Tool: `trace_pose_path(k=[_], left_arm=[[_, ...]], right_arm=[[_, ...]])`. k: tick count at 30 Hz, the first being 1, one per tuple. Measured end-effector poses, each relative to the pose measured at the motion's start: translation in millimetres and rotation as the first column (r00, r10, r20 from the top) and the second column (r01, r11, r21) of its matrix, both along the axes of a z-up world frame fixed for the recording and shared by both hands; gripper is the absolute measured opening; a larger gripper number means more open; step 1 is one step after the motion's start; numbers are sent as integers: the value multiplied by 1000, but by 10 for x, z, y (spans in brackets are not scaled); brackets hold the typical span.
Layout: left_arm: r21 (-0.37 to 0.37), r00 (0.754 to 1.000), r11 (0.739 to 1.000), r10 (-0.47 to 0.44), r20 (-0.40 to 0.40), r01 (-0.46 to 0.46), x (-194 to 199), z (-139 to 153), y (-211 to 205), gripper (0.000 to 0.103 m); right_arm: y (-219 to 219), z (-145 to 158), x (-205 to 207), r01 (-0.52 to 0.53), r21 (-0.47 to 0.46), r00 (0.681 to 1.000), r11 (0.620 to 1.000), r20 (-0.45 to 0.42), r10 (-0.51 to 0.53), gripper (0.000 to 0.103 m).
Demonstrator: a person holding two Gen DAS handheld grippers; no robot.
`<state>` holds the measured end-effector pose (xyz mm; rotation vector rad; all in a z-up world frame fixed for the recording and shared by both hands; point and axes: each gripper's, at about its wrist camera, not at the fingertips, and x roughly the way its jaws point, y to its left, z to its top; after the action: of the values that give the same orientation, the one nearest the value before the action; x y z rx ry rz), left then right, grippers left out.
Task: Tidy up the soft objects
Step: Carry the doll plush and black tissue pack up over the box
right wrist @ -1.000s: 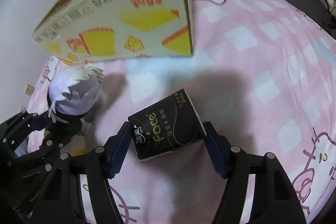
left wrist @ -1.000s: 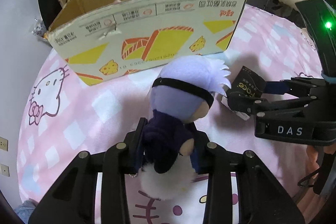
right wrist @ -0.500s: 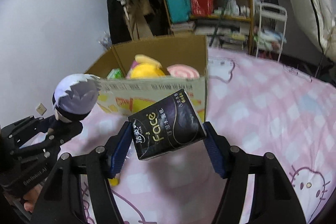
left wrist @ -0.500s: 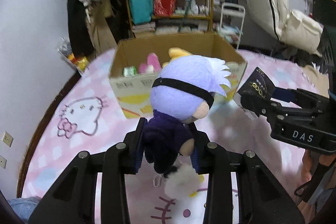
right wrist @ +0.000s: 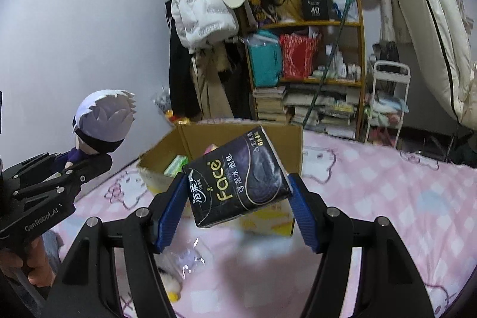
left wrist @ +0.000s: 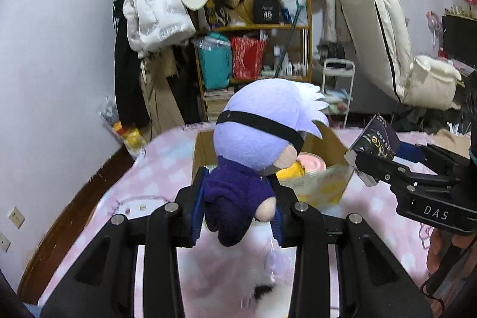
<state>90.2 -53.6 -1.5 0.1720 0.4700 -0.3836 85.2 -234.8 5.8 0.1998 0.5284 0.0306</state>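
My left gripper [left wrist: 238, 207] is shut on a plush doll [left wrist: 256, 145] with a lilac head, black blindfold and purple body, held high above the bed; the doll also shows in the right wrist view [right wrist: 101, 121]. My right gripper [right wrist: 235, 204] is shut on a black tissue pack [right wrist: 235, 178], also seen in the left wrist view [left wrist: 374, 139]. Below and ahead stands an open cardboard box [right wrist: 295, 139] holding soft items, among them a pink and a yellow one [left wrist: 310, 164].
The bed has a pink checked Hello Kitty blanket [right wrist: 387, 192]. A small fluffy toy and a clear wrapper [right wrist: 184, 261] lie on it under the grippers. A cluttered shelf [right wrist: 313, 55], hanging coats [right wrist: 199, 8] and a white folding stool [right wrist: 387, 97] stand behind the bed.
Both grippers rose well above the bed with the doll and tissue pack. The box now appears lower and farther below them, and its inside shows.
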Motion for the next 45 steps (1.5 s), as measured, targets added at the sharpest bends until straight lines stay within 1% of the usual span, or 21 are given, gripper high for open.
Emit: trace_pose_path(k=[3,5,7,11,15,18,21,24,27,31,35,39,42,45], left_arm=[[-16,998,1000,14,61,-13,24,102,18,36],[-34,996,999,24,84,-21,48,162,36,36],[-57,996,998,23,88,-18,108,218,56,36],[-50,993,998,44,112,-39,252,299,72,36],[-74,994,997,44,100,-37,418,350,87,36],[-65,992,997,44,116,-37,507,375,43,36],[-70,993,997,44,112,-36,560,363,-3,36],[-76,992,996,52,113,-44,574,315,-15,36],[-77,993,996,49,103,-41,596,251,-32,36],[-42,993,998,49,108,-45,609,155,-88,36],[-17,995,999,43,87,-42,675,57,-136,36],[-9,997,999,37,64,-37,744,-34,-171,36],[-5,998,999,38,48,-38,801,-97,-187,36],[3,999,999,38,33,-38,843,-153,-208,36]], right_arm=[[1,77,78,-8,-15,1000,1000,29,9,71],[4,130,142,-5,-38,999,999,50,7,71],[-12,173,202,0,-36,998,999,64,3,71],[-43,249,313,5,-45,996,999,89,-1,71],[-68,384,400,3,-59,991,998,134,5,71],[-89,469,482,-8,-74,988,997,154,19,71],[-88,497,544,-13,-98,987,995,156,28,71],[-83,456,569,-10,-112,988,994,153,27,71],[-98,387,579,-17,-99,989,995,145,31,71],[-95,267,603,-23,-93,991,995,133,35,71],[-100,168,663,-19,-89,993,996,114,29,71],[-133,72,716,-4,-64,995,998,103,10,71],[-173,9,734,0,-14,995,1000,100,1,71],[-176,-40,749,-1,-15,996,1000,91,3,71]])
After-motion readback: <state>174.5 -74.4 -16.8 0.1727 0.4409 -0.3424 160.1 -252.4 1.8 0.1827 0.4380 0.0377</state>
